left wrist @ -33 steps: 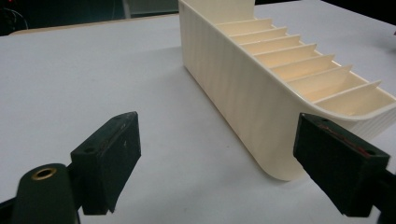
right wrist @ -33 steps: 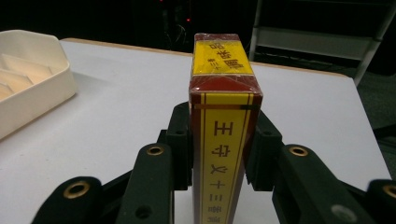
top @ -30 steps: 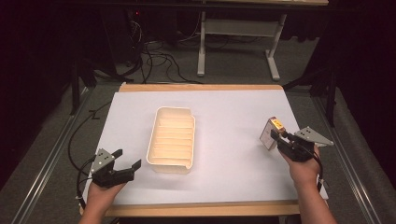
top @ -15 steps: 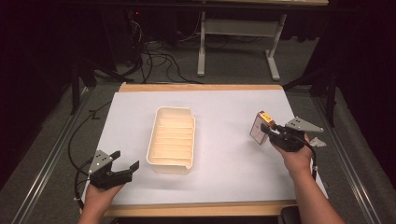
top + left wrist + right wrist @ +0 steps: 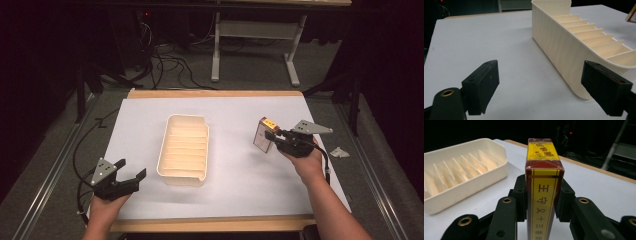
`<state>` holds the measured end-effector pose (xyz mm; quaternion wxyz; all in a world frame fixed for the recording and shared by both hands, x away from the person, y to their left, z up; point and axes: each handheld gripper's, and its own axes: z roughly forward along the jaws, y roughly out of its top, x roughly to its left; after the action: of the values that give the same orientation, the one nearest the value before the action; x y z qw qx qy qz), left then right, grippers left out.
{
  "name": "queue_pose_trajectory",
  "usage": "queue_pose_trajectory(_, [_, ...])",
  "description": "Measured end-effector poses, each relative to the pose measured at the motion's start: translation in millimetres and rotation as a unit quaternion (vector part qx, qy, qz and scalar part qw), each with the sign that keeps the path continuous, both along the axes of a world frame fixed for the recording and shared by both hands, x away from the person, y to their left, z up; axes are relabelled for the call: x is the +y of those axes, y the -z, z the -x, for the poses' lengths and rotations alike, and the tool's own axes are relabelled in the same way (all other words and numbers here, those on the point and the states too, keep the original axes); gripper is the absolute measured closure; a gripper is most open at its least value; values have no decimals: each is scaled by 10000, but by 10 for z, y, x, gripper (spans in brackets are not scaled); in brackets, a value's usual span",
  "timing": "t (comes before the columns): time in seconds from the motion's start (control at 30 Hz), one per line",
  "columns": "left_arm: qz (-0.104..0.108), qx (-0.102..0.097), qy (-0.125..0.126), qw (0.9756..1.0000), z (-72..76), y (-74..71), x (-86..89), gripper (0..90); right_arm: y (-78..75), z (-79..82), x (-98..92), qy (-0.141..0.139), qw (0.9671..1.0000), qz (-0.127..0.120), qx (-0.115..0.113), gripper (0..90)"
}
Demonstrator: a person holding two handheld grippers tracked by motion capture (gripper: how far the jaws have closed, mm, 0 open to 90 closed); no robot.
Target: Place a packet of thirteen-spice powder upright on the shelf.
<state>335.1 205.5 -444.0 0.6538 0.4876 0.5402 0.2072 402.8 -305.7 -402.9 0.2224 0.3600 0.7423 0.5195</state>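
A cream slotted tray [image 5: 184,150] sits mid-table on the white sheet, its inside split by several thin dividers [image 5: 596,41]. My right gripper [image 5: 274,136] is shut on a red and yellow box [image 5: 263,134], held above the table to the right of the tray; in the right gripper view the box [image 5: 544,185] stands upright between the jaws, with the tray [image 5: 461,173] to its left. At the front left, my left gripper [image 5: 131,174] stands open near the tray's front left corner with nothing between its fingers [image 5: 482,87].
A small crumpled white scrap [image 5: 340,152] lies at the table's right edge. The white sheet [image 5: 240,175] covers a wooden table with a bare strip at its far edge [image 5: 215,93]. Cables and a white table frame [image 5: 255,45] stand on the floor beyond.
My right gripper has lifted the box and carried it left toward the tray. The left gripper has stayed in place, open.
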Motion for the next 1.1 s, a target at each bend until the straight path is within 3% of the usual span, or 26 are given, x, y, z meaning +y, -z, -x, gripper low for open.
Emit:
queue_pose_trajectory(0.27, [34, 31, -189, 9998, 2, 27, 50, 153, -64, -94, 266, -584, 9981, -63, -183, 687])
queue_pose_trajectory(0.53, [-136, 58, -216, 9997, 48, 51, 17, 153, -63, -176, 503, -1014, 9947, 5, -171, 687])
queue_pose_trajectory(0.87, [-80, 76, -342, 9994, 48, 53, 39, 153, -6, -208, 623, -1258, 9919, -49, -140, 687])
queue_pose_trajectory(1.1, [-52, 69, -330, 9994, 50, 51, 35, 152, -53, -200, 687, -1366, 9905, 9, -180, 687])
